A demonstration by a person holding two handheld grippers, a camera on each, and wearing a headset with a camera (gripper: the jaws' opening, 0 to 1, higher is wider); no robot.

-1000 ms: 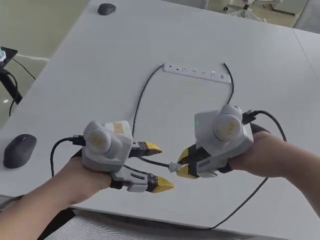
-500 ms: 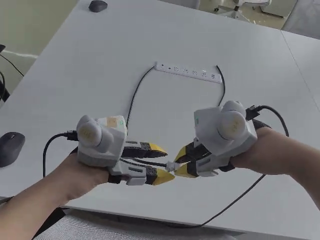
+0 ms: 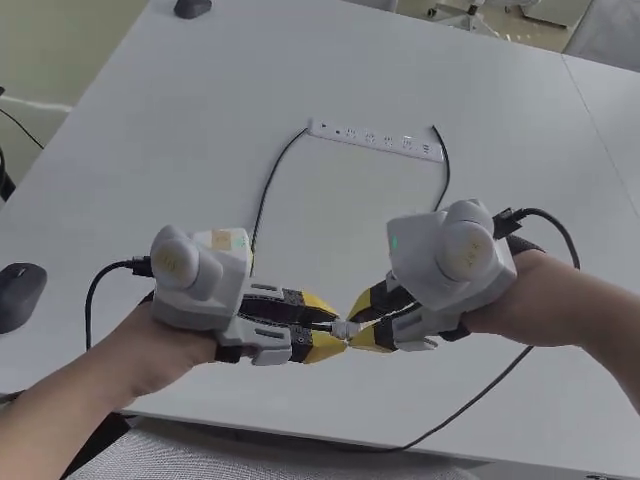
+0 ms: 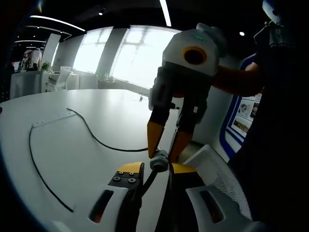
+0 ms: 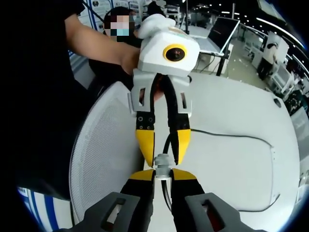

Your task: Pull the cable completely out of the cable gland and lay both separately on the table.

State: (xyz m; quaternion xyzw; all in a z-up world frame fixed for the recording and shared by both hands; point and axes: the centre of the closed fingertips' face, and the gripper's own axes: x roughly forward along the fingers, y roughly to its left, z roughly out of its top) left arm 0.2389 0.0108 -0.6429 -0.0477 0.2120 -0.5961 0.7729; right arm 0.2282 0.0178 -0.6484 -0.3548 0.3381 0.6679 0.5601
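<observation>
Two grippers meet tip to tip in the lower middle of my head view, held above the near edge of the white table. The left gripper comes in from the left of the frame and the right gripper from the right. Between their yellow tips sits the small white cable gland, off the table.

In my right gripper view the gland is at the lower centre, and my own two jaws are closed onto its body from either side. The thin black cable leaves the gland's far end and runs up the frame between the left gripper's fingers. A short black length also shows below the gland, between my own jaws.

The left gripper's jaws stand narrow, their tips flanking the gland's end. A strip of table shows between the cable and one finger, so they are not clamped. In the left gripper view the gland is just above my jaws at the bottom centre, and the cable drops from it between them.

In the upper middle of the head view a white power strip lies on the table, its black cord curving toward the lower left. A dark mouse lies at the left edge and a second mouse at the top edge.
</observation>
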